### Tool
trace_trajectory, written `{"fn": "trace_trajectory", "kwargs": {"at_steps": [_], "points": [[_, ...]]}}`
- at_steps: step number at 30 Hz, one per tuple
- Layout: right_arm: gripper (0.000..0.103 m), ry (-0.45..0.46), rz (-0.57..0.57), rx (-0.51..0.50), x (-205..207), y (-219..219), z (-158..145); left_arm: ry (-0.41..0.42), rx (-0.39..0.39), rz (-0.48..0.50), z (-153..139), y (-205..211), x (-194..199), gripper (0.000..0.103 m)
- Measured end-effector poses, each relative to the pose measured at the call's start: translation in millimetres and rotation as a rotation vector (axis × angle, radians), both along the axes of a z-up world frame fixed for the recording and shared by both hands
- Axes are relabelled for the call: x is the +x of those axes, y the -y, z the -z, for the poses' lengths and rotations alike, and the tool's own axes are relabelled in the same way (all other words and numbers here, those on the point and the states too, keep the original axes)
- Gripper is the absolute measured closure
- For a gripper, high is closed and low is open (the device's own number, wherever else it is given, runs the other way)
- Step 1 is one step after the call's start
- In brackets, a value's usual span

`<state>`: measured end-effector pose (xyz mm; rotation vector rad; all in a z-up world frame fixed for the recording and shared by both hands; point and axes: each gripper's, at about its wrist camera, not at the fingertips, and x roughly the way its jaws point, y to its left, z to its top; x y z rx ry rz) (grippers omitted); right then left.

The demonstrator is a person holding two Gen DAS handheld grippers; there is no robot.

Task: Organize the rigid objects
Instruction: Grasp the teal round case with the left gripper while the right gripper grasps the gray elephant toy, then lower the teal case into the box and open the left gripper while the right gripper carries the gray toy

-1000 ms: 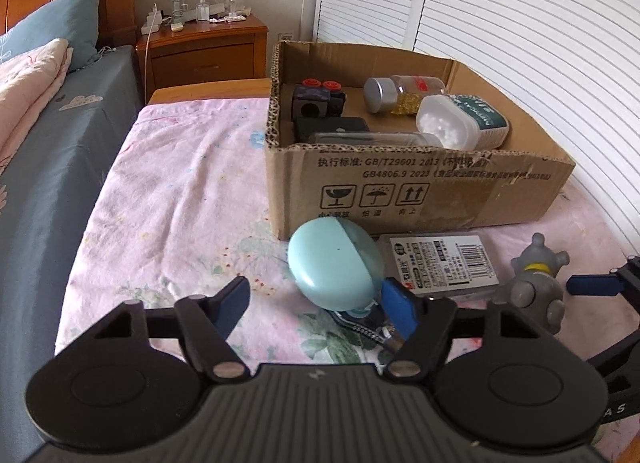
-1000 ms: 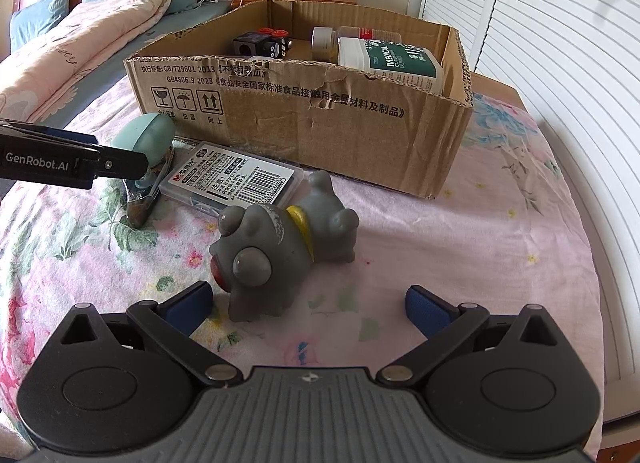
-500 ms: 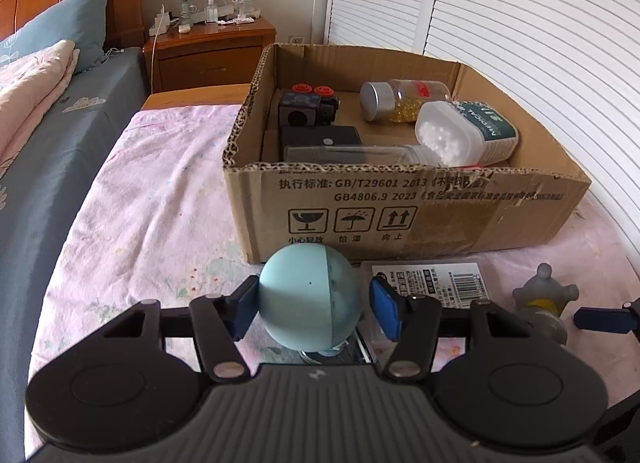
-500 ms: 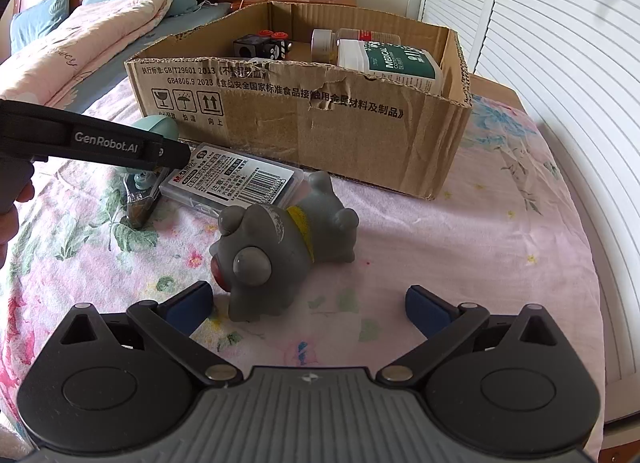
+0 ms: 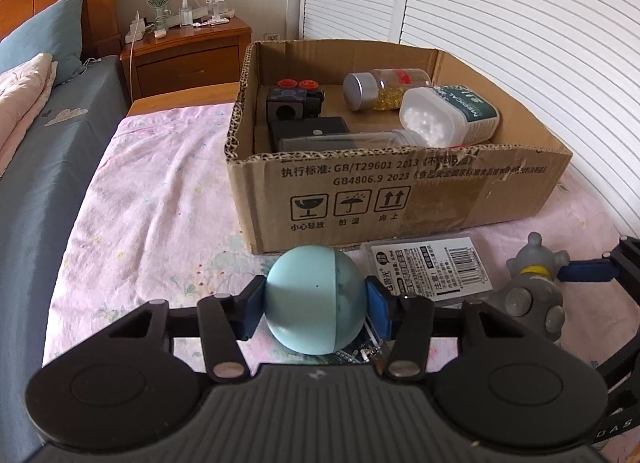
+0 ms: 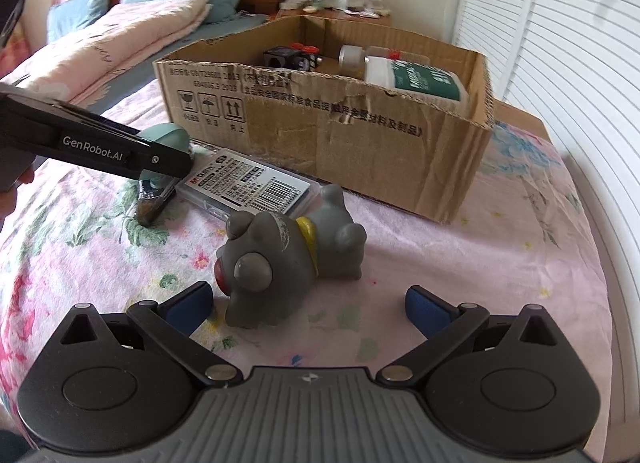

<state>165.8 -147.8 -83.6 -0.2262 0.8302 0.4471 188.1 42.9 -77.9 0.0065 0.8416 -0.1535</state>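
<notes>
A pale blue egg-shaped object sits on the floral cloth just in front of the cardboard box. My left gripper has its jaws closing onto the egg, and both blue pads touch its sides. In the right wrist view the egg shows behind the left gripper's black finger. A grey toy dog lies on its side just ahead of my right gripper, which stands wide open with its pads clear of the toy. A clear labelled case lies between the egg and the dog.
The box holds a pill jar, a white-and-green bottle and black blocks. A metal clip lies under the egg. A bed with pillows is on the left, a nightstand behind, and louvred doors on the right.
The left gripper's jaws have come together on the blue egg, which now sits centred between the pads. The right wrist view has rolled a little; the dog has not moved.
</notes>
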Motion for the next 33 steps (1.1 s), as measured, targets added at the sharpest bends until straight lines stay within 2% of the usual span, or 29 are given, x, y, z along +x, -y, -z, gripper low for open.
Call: {"fn": "trace_trajectory", "kwargs": {"at_steps": [5,11,14,17,19,23,33], "points": [[0.0,0.005,-0.104,0.007,13,3,0,-0.003,0.005,0.014,0,1,1,0.051],[0.0,0.008,-0.136,-0.012,21,-4,-2,-0.008,0.012,0.027,0,1,2,0.051],[0.007,0.018,-0.152,-0.027,19,-6,-4,-0.008,0.024,0.043,-1,2,3,0.051],[0.019,0.004,-0.174,-0.012,16,-6,-7,-0.015,0.03,0.058,-2,1,4,0.051],[0.024,-0.002,-0.178,-0.015,15,-7,-9,-0.022,0.034,0.068,-2,1,5,0.051],[0.025,0.005,-0.154,-0.047,11,-11,-12,-0.032,0.048,0.1,-3,1,5,0.051],[0.025,-0.029,-0.114,-0.022,8,0,-22,-0.061,0.068,0.184,-12,0,0,0.051]]}}
